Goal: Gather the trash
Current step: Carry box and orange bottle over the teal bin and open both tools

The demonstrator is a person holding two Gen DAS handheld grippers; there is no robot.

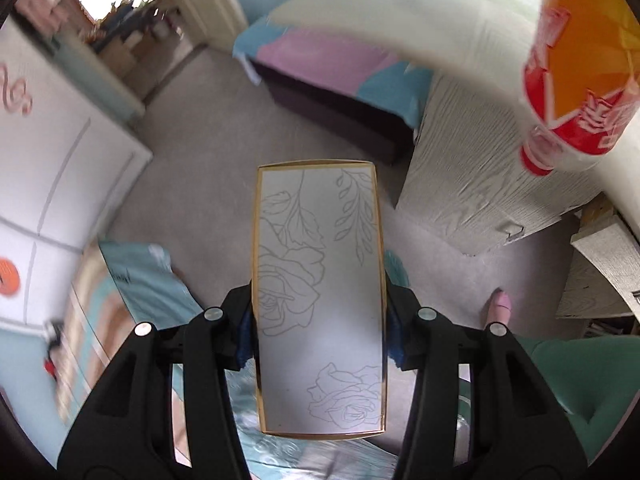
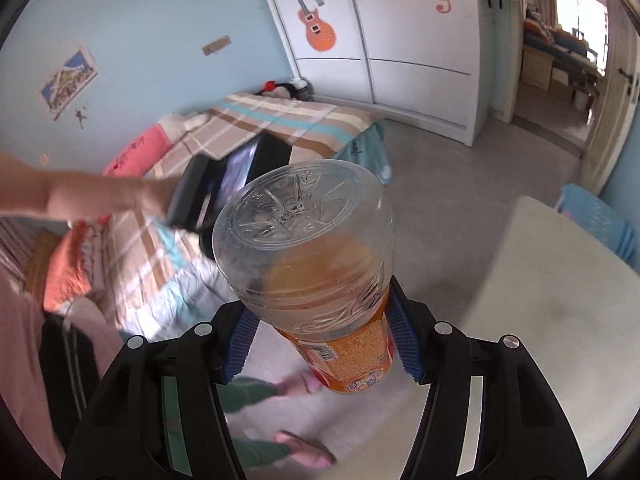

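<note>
Left hand-held gripper (image 1: 318, 322) is closed on a flat white box (image 1: 318, 300) with a gold edge and rose drawings. Its blue pads press the box's two long sides, and the box sticks out in front. Right hand-held gripper (image 2: 322, 340) is closed on a plastic bottle (image 2: 308, 240) with an orange label. The pads squeeze the bottle near the label, and its clear bottom points away from the camera.

Around them is a bedroom. A bed (image 2: 256, 128) with a striped blanket stands by the blue wall. A big white wardrobe (image 2: 400, 60) has a guitar sticker (image 2: 316, 28) on its door. A pale bench (image 2: 560, 300) is at the right side of the right wrist view, with grey floor (image 1: 200, 120) between it and the bed. An open doorway (image 2: 560, 60) leads to another room.

A bare arm (image 2: 80, 196) reaches across in front of the bed. Below the bottle you can see the person's feet (image 2: 304, 452) in pink slippers on the floor.
</note>
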